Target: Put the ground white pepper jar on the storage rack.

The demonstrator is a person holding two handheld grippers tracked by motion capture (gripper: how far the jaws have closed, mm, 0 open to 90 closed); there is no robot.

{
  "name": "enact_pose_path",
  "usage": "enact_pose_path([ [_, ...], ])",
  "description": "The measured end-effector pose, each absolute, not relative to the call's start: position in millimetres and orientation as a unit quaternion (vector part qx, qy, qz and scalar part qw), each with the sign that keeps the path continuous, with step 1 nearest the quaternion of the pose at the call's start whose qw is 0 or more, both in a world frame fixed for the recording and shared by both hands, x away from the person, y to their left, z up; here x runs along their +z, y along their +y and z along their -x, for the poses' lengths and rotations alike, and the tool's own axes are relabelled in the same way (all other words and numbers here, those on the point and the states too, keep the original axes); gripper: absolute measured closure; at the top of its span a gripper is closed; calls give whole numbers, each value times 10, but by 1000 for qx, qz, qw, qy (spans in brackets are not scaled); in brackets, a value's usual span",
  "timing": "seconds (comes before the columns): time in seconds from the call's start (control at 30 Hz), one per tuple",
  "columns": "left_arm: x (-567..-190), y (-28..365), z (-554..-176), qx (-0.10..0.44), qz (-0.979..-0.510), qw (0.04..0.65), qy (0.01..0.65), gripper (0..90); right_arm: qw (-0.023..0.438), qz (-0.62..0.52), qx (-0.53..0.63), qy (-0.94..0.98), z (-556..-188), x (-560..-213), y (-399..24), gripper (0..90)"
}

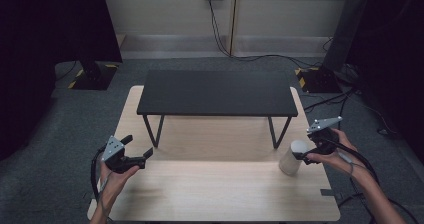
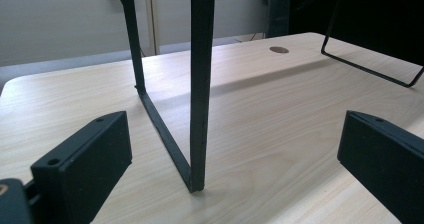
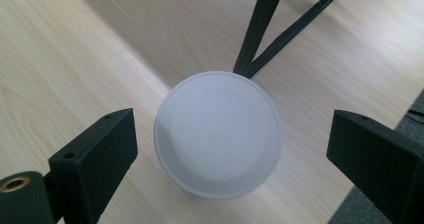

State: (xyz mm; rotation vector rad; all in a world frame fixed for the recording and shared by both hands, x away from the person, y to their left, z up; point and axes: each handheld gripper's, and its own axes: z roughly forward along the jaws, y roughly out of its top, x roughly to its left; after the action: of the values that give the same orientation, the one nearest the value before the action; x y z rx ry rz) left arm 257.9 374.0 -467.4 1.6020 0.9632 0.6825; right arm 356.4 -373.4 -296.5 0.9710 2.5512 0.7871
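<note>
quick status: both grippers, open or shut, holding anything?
Left gripper: open, holding nothing.
Right gripper: open, fingers either side of the white cup, not gripping it.

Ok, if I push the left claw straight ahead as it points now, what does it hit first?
Probably the near leg of the black shelf, which stands upright between the open left claw jaws just ahead. Nothing lies on the wooden table before it, though depth is uncertain.

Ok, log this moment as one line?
right tool: open, straddling white cup, no contact | left tool: open, facing black riser leg | cup upright on table
</note>
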Motion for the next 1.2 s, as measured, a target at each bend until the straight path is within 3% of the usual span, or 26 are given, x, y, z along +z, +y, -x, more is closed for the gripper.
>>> enact_pose_path([
  [0.4, -4682, 3742, -2578, 287, -673, 546, 408, 1, 132, -341, 263, 893, -3713, -3131, -3678, 97],
  [0.5, -4681, 3743, -2577, 288, -673, 546, 407, 2, 128, -338, 260, 895, -3731, -3129, -3685, 136],
  [0.57, -4681, 3742, -2575, 288, -672, 546, 408, 2, 122, -330, 250, 902, -3761, -3134, -3668, 219],
  [0.6, -4681, 3742, -2575, 288, -672, 546, 408, 1, 122, -330, 250, 902, -3761, -3134, -3668, 219],
  [0.63, -4683, 3743, -2575, 288, -672, 547, 408, 1, 117, -324, 245, 906, -3780, -3131, -3660, 289],
  [0.73, -4686, 3742, -2576, 287, -672, 547, 409, 1, 113, -320, 249, 907, -3789, -3132, -3668, 340],
  [1.2, -4688, 3740, -2582, 288, -672, 546, 409, 2, 129, -332, 241, 903, -3725, -3043, -3608, 343],
])
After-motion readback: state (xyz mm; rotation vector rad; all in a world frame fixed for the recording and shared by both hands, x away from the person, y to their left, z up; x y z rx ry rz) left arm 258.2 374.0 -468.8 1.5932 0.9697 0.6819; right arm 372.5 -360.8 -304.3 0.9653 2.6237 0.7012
